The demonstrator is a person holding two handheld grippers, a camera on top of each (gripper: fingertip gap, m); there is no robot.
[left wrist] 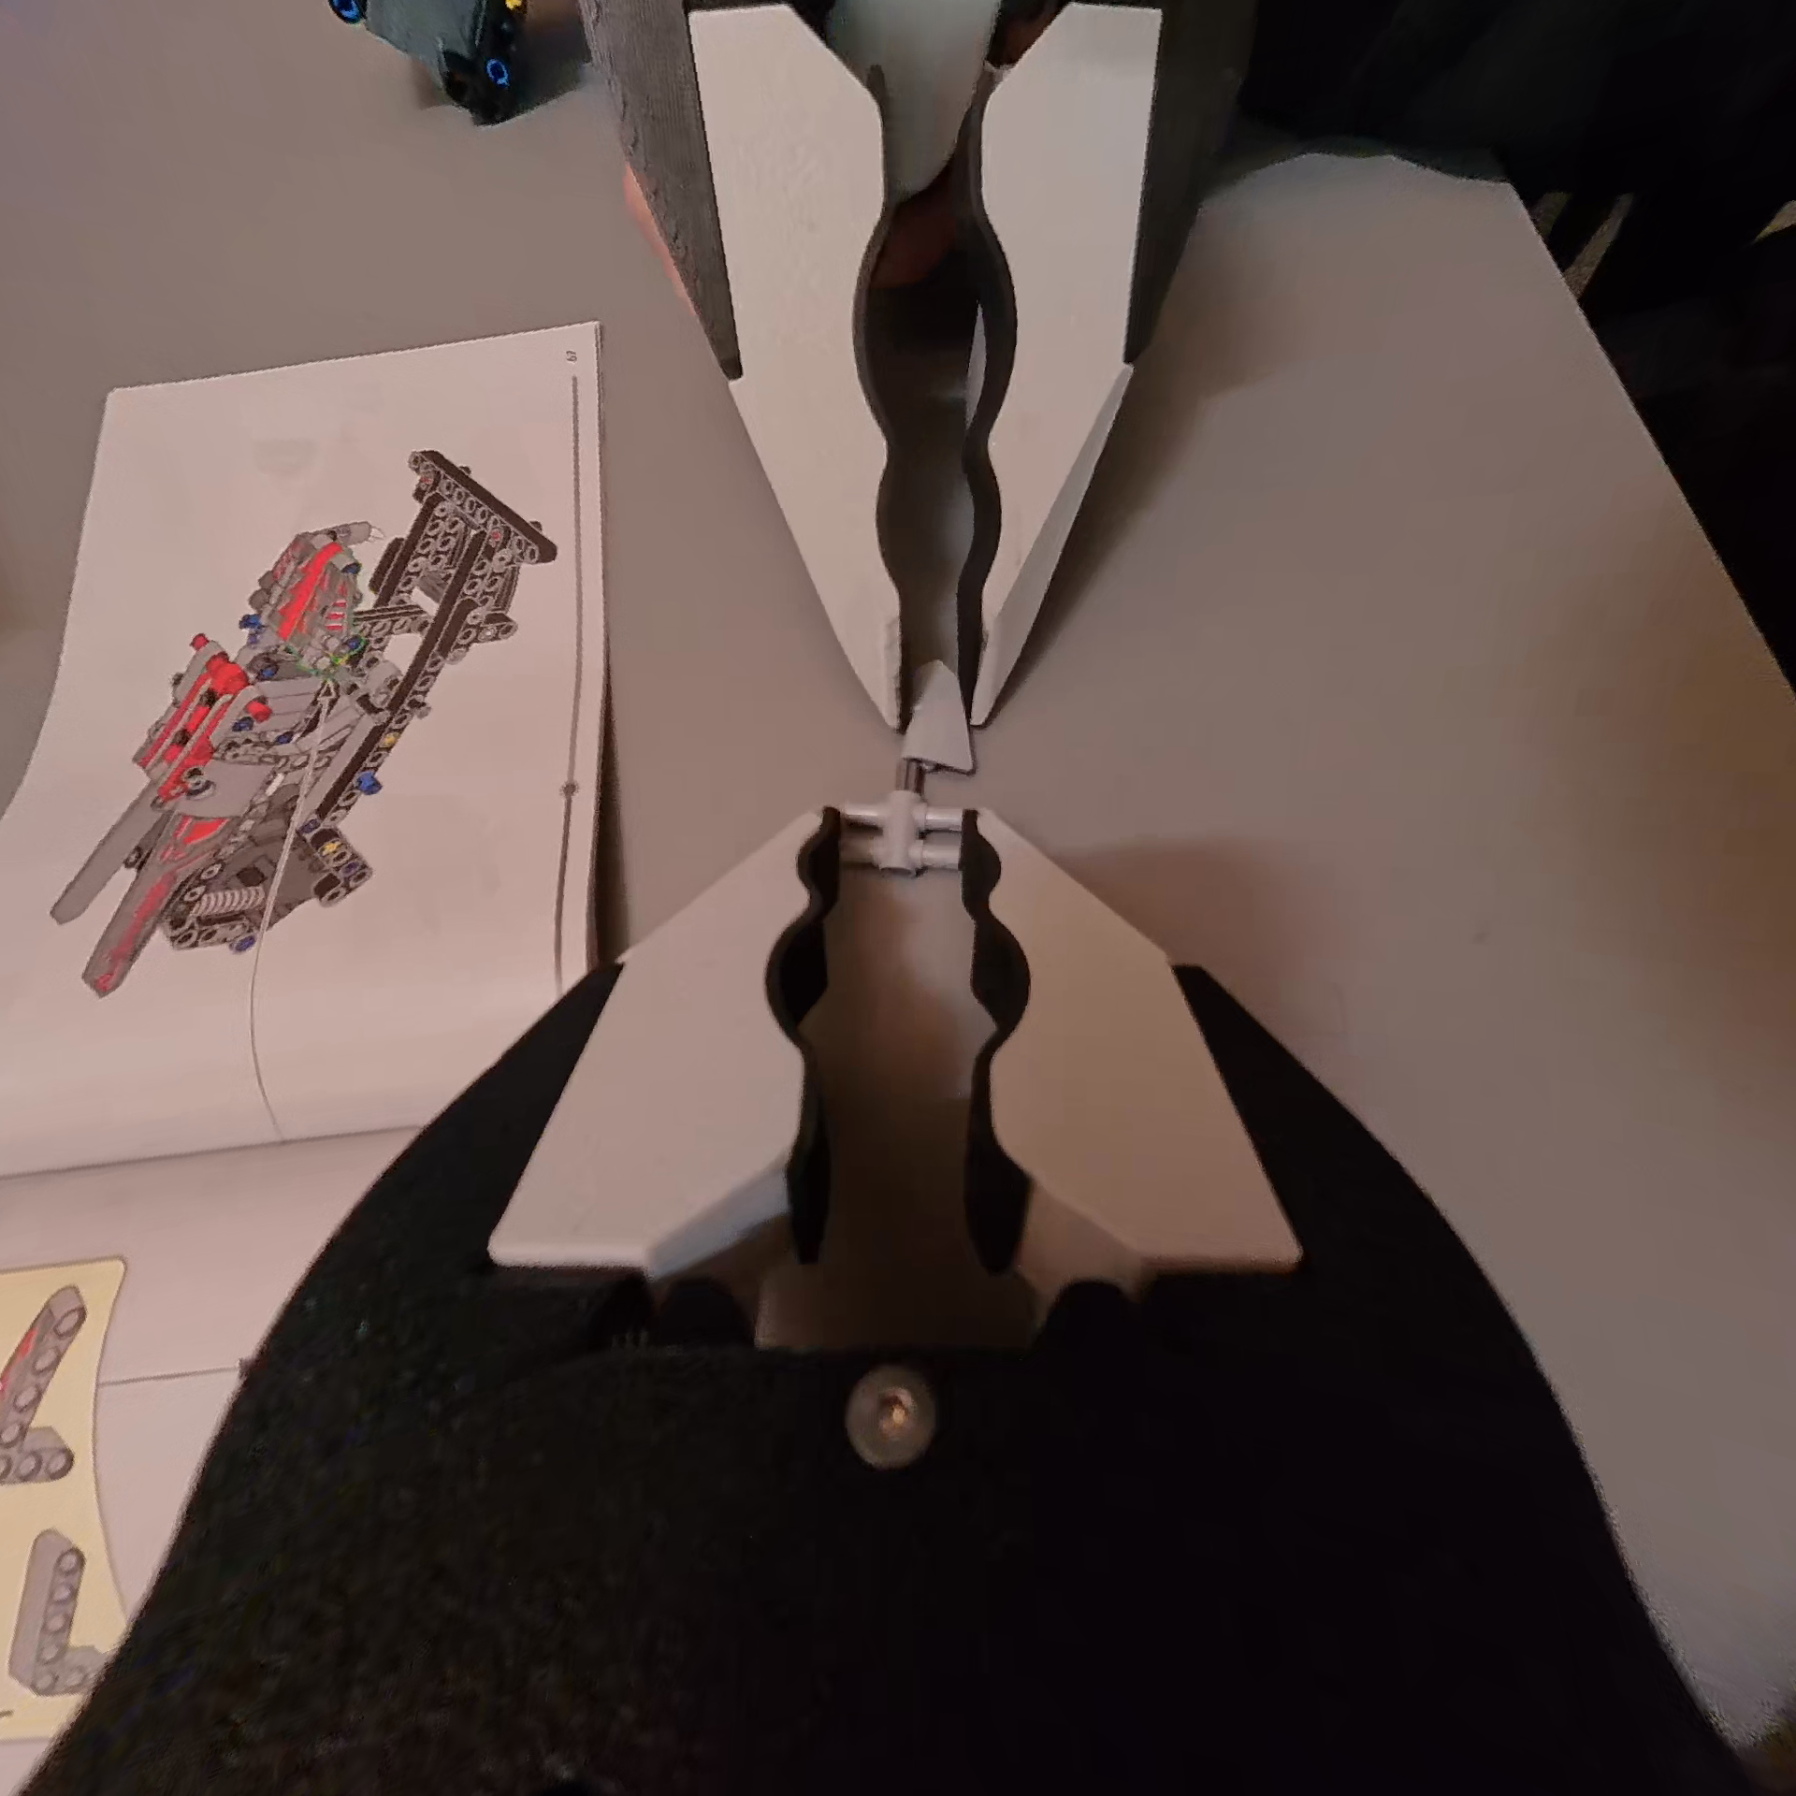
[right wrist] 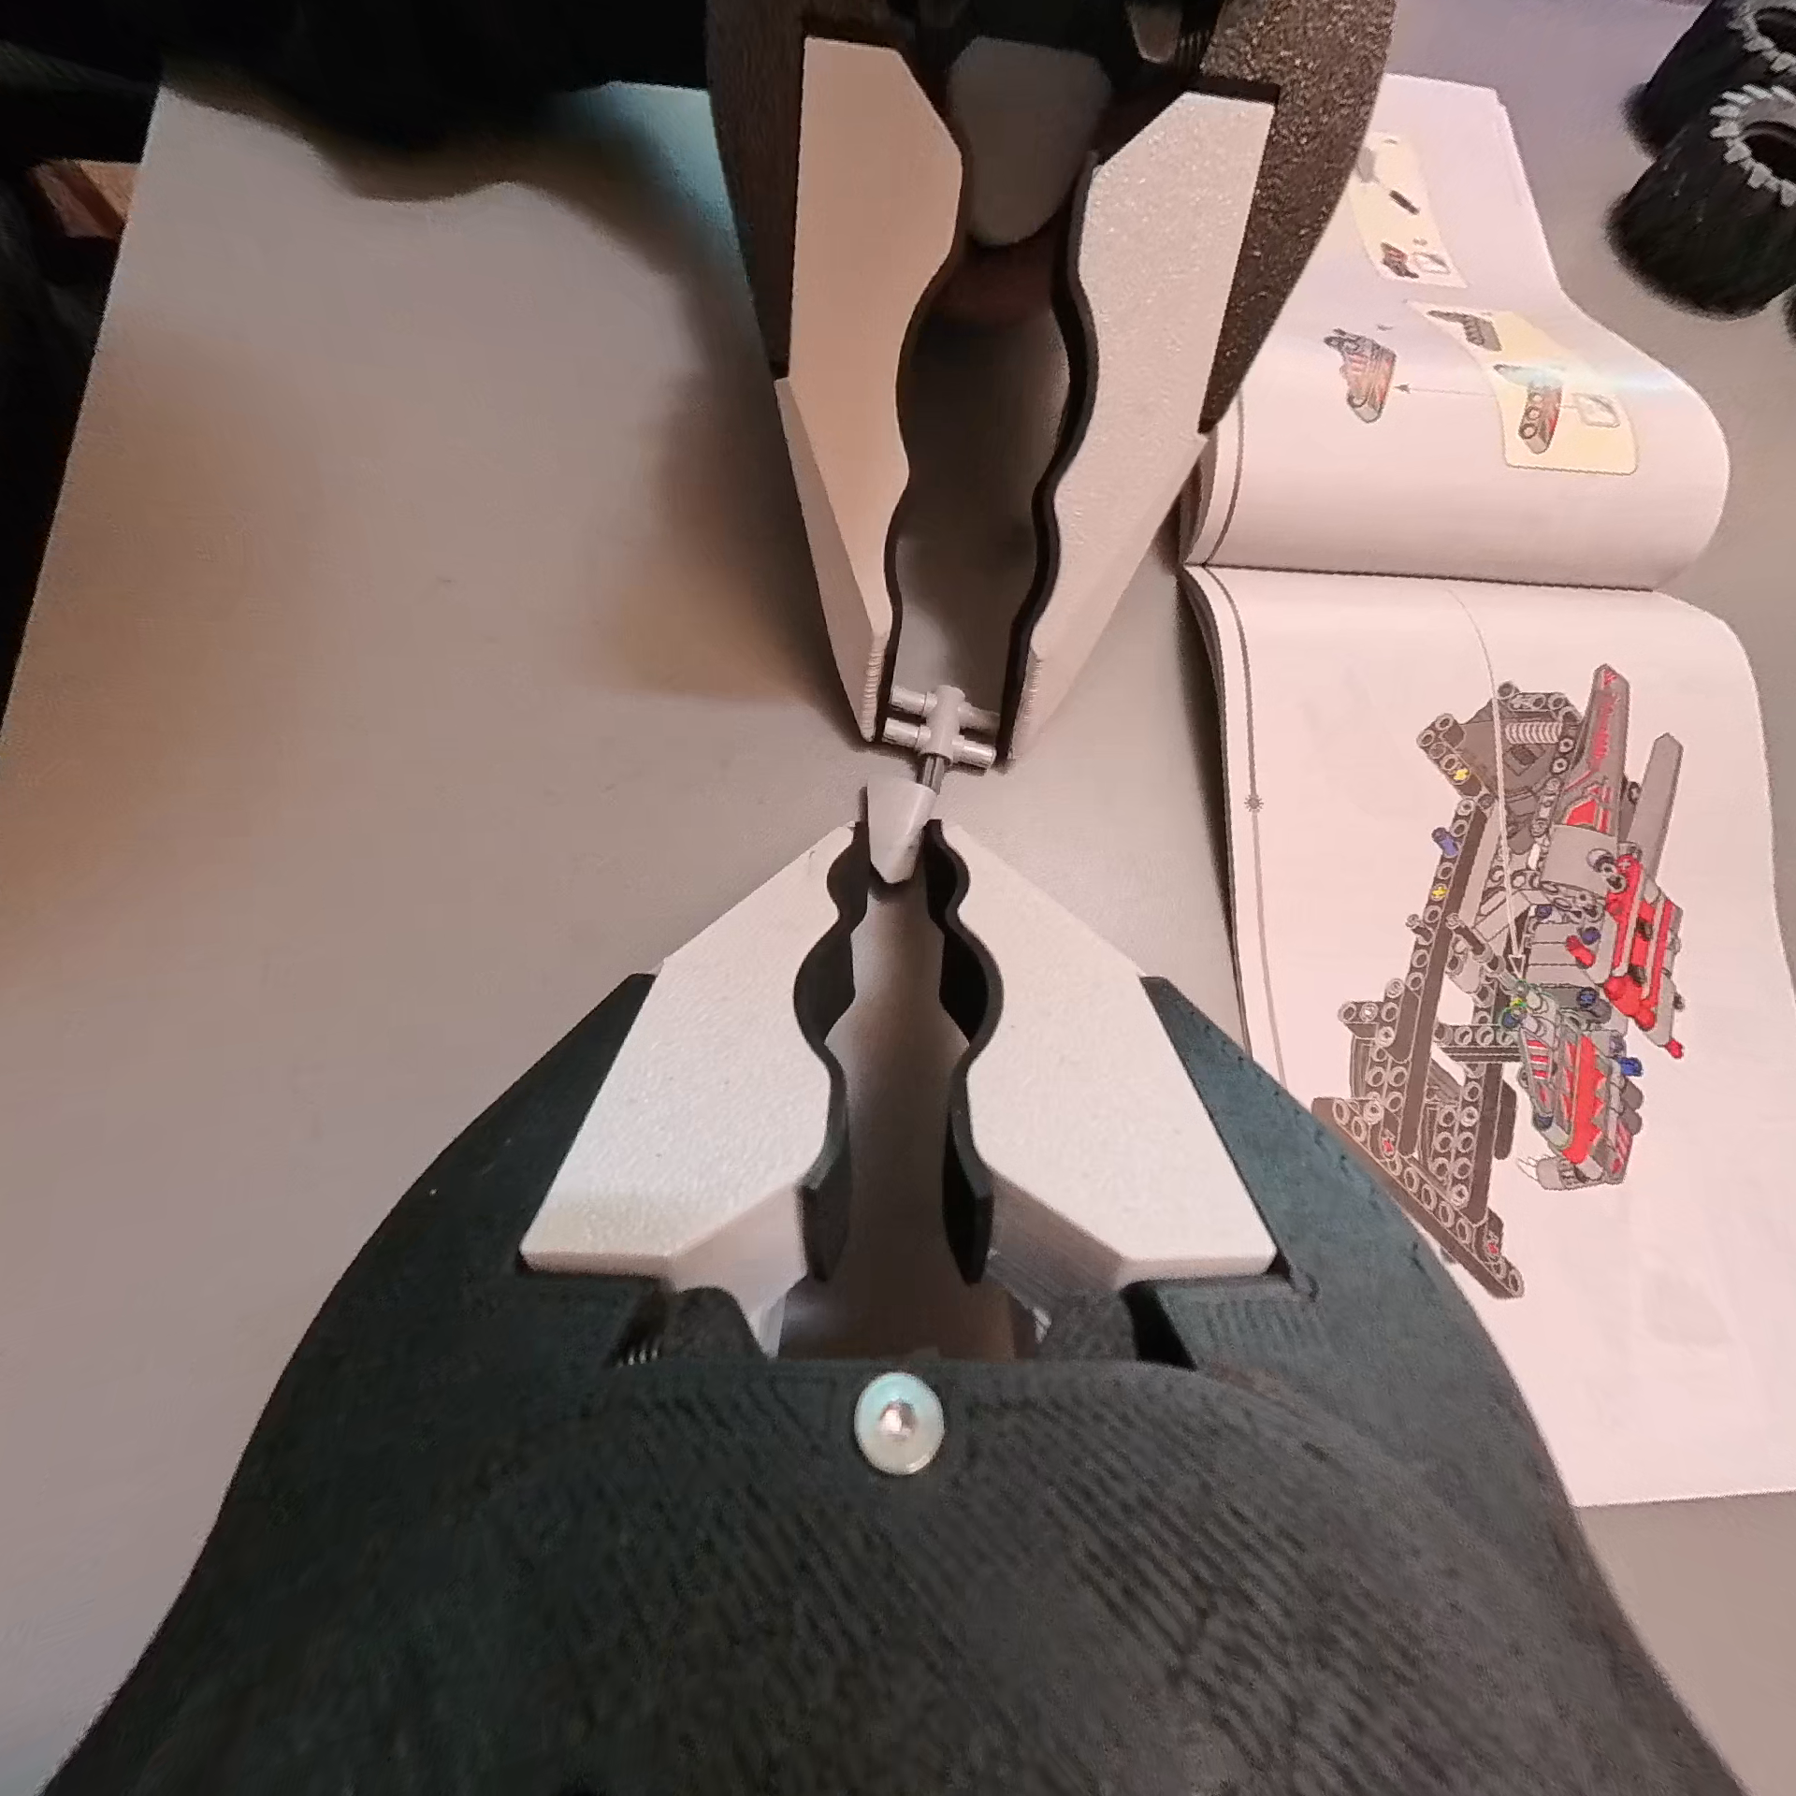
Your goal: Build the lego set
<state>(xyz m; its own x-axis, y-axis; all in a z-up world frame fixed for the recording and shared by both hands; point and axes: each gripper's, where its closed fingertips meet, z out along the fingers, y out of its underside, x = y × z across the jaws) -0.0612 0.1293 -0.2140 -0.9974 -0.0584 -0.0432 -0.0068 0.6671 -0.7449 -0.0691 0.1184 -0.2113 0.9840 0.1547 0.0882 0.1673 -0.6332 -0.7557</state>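
My left gripper (left wrist: 899, 834) is shut on a light grey T-shaped connector (left wrist: 902, 833), held crosswise between its tips. My right gripper (right wrist: 894, 847) is shut on a light grey cone piece (right wrist: 896, 821). The two grippers face each other tip to tip above the grey table. A thin dark axle (left wrist: 906, 776) joins the connector and the cone (left wrist: 935, 734). In the right wrist view the connector (right wrist: 938, 731) sits in the far gripper's tips with the axle (right wrist: 933, 765) pointing at the cone. The right gripper also shows in the left wrist view (left wrist: 931, 724).
An open instruction booklet (left wrist: 321, 739) lies on the table beside the grippers, also in the right wrist view (right wrist: 1516, 972). A dark partly built model (left wrist: 466, 49) sits at the far left. Black toothed tyres (right wrist: 1720, 155) lie at the far right. The table edge (left wrist: 1652, 437) runs nearby. My left and right fingertips are right by each other.
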